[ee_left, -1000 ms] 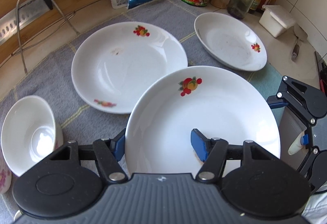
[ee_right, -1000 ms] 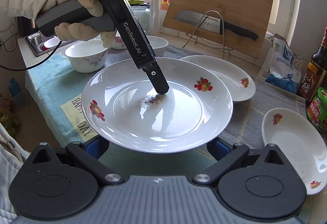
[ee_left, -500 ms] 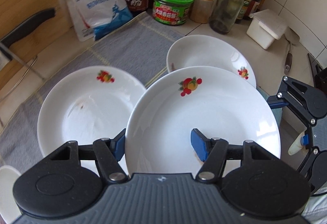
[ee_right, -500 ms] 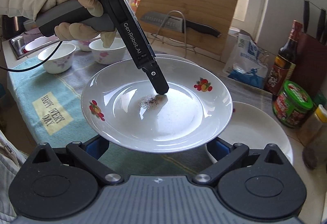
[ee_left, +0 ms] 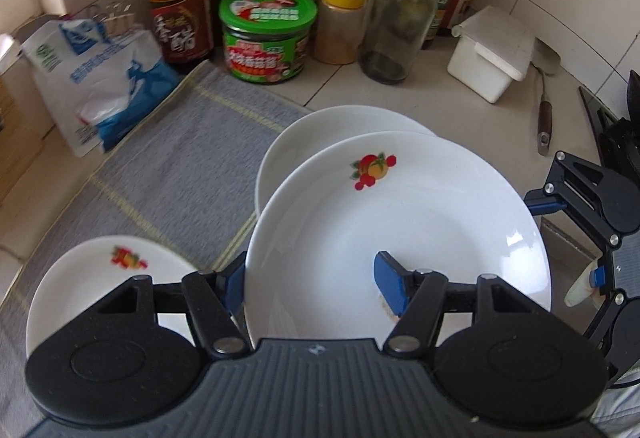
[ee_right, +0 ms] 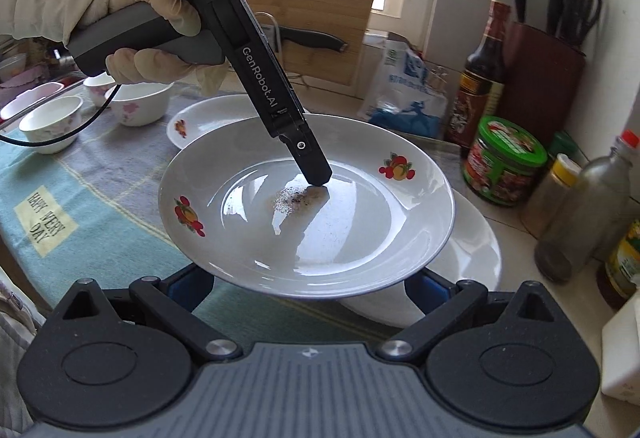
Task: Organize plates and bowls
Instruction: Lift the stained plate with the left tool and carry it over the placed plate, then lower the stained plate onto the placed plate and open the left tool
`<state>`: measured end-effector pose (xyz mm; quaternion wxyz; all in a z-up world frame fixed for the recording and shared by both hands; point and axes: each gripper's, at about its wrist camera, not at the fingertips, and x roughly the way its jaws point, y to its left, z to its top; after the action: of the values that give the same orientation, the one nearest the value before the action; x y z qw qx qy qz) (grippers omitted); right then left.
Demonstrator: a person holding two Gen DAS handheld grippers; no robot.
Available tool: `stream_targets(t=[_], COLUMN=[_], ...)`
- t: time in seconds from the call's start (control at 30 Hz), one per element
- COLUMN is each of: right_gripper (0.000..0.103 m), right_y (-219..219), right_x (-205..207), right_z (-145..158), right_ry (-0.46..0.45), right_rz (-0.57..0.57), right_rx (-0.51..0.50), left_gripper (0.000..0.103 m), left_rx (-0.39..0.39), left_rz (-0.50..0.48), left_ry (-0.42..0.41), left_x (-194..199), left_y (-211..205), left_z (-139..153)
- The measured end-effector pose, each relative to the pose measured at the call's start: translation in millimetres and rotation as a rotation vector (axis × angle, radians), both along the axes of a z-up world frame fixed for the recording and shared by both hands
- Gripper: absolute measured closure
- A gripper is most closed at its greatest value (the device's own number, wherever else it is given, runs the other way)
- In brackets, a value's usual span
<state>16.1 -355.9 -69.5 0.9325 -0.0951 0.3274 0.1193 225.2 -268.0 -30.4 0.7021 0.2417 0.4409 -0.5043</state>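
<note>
The held plate (ee_left: 400, 222), white w/ fruit prints, is up off the bench, pinched at its rim by the left hand-held gripper (ee_left: 310, 288): one blue pad (ee_left: 390, 288) inside the dish, the other under it; at 12 o'clock a second plate (ee_left: 320, 130) lies partly beneath it on the bench (ee_left: 400, 94); a third plate (ee_left: 100, 270) sits at 9 o'clock on the grey cloth (ee_left: 176, 166); the right hand-held gripper (ee_right: 306, 284) has its jaws spread wide, either side of the held plate's near rim, no visible grip; dark crumbs (ee_right: 294, 200) mark the plate's centre; small bowls (ee_right: 138, 104) at 10 o'clock.

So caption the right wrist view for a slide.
Left gripper holds a soiled plate above another plate.
</note>
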Motion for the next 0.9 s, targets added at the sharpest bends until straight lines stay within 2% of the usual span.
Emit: stream_targets(t=[0.37, 0.9], right_gripper=[0.000, 0.000], right_y=[-24.3, -34.7], right_x=[-0.9, 3.8], right_z=[-4.5, -7.7], right_ry=[0.024, 0.050], right_rz=[-0.111, -0.176], right_rx=[0.003, 0.014], left_gripper=[0.037, 0.036], left_rx=[-0.005, 0.003], left_rz=[-0.096, -0.120], left_ry=[0.021, 0.058], left_x=[8.2, 18.9], left_y=[-45.6, -68.1], left_z=[-14.2, -35.5])
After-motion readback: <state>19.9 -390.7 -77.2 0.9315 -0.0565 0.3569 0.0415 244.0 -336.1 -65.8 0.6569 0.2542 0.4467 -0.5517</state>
